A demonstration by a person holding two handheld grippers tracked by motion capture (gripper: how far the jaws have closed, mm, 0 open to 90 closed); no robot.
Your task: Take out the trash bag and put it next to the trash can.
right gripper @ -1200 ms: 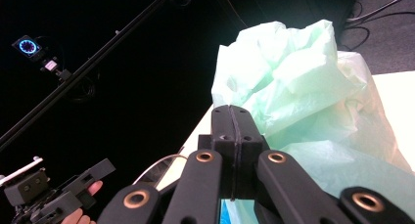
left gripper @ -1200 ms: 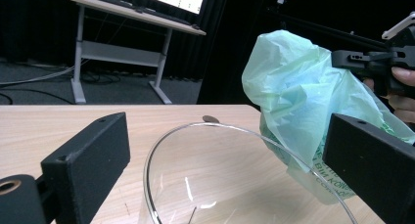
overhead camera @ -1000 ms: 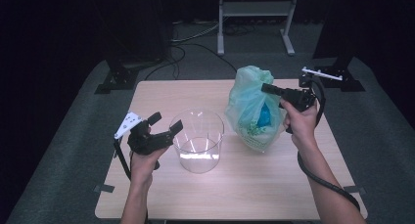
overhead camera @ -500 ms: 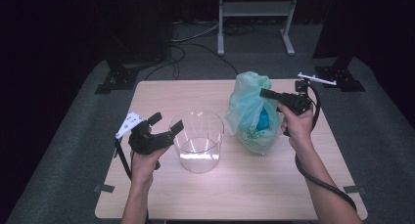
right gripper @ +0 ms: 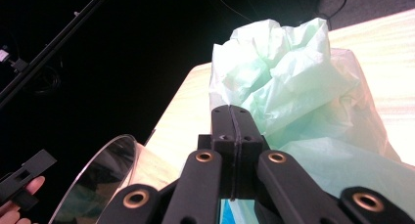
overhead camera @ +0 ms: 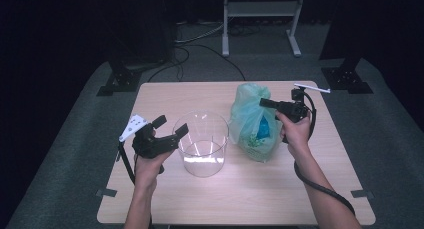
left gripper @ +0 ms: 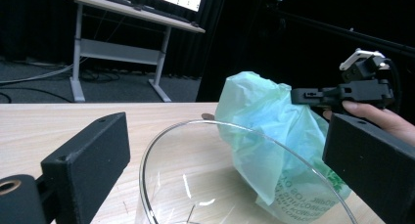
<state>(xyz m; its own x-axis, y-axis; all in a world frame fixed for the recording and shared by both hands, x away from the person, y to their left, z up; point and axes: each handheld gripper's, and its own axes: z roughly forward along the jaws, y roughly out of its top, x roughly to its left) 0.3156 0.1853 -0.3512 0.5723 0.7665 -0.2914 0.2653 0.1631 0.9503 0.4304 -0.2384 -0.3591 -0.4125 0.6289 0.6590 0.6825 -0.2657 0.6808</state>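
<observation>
On the wooden desk (overhead camera: 260, 189) a clear glass bowl (overhead camera: 201, 144) stands near the middle, with a pale green plastic bag (overhead camera: 252, 121) just beside it on its right. The left tool (overhead camera: 170, 127) hovers at the bowl's left side with its jaws spread wide, one on each side of the rim in the left gripper view. The right tool (overhead camera: 263, 102) sits against the top of the bag, its jaws pressed together with nothing visibly between them.

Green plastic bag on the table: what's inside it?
Through the thin green plastic bag a blue item shows. What it is, and anything else inside, stays hidden by the crumpled film.
</observation>
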